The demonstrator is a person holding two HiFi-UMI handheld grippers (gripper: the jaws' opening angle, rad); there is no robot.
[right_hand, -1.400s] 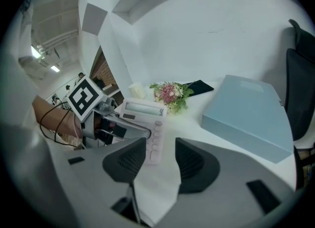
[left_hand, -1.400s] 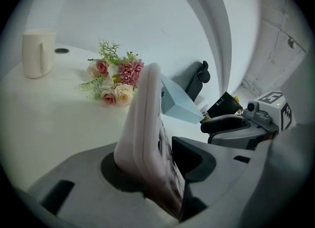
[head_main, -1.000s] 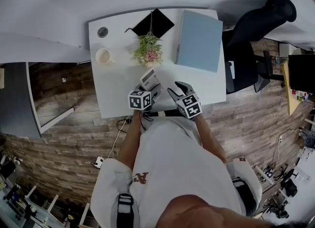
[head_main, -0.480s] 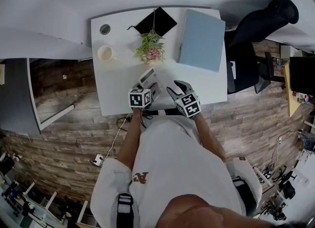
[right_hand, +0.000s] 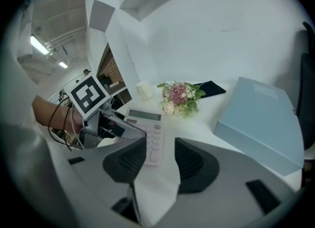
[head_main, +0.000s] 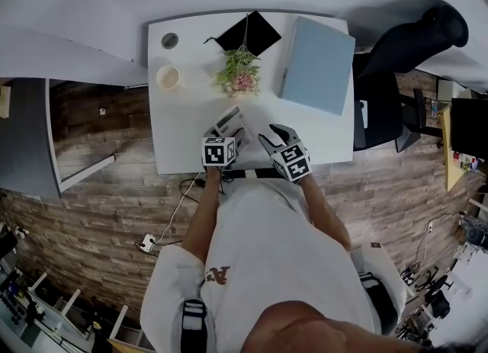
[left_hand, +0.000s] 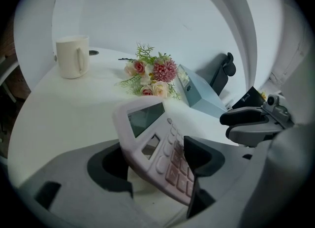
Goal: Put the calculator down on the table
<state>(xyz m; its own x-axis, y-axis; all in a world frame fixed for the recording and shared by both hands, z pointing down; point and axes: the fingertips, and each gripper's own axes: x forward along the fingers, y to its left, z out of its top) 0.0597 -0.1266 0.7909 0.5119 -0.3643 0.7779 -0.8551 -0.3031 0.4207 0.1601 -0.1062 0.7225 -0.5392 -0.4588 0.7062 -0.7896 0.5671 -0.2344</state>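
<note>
The pale pink calculator (head_main: 229, 123) lies near the front edge of the white table (head_main: 183, 134), display end pointing away from me. Its near end sits between the jaws of my left gripper (head_main: 235, 139), which are opening. In the left gripper view the calculator (left_hand: 152, 141) slants across the gap between the two dark pads (left_hand: 112, 167), and I see neither pad pressing on it. In the right gripper view the calculator (right_hand: 149, 129) rests flat on the tabletop. My right gripper (head_main: 272, 136) hovers open just to its right, with nothing between its pads (right_hand: 194, 165).
A white mug (head_main: 168, 77) and a grommet hole (head_main: 170, 40) are at the back left. A small flower bunch (head_main: 240, 72) lies beyond the calculator, with a black pouch (head_main: 248, 33) behind it. A light blue box (head_main: 317, 62) fills the right side. A black chair (head_main: 412, 39) stands beyond the table's right end.
The left gripper has shifted slightly and tipped further down with the calculator, whose far end now lies lower on the table. The right gripper has stayed put.
</note>
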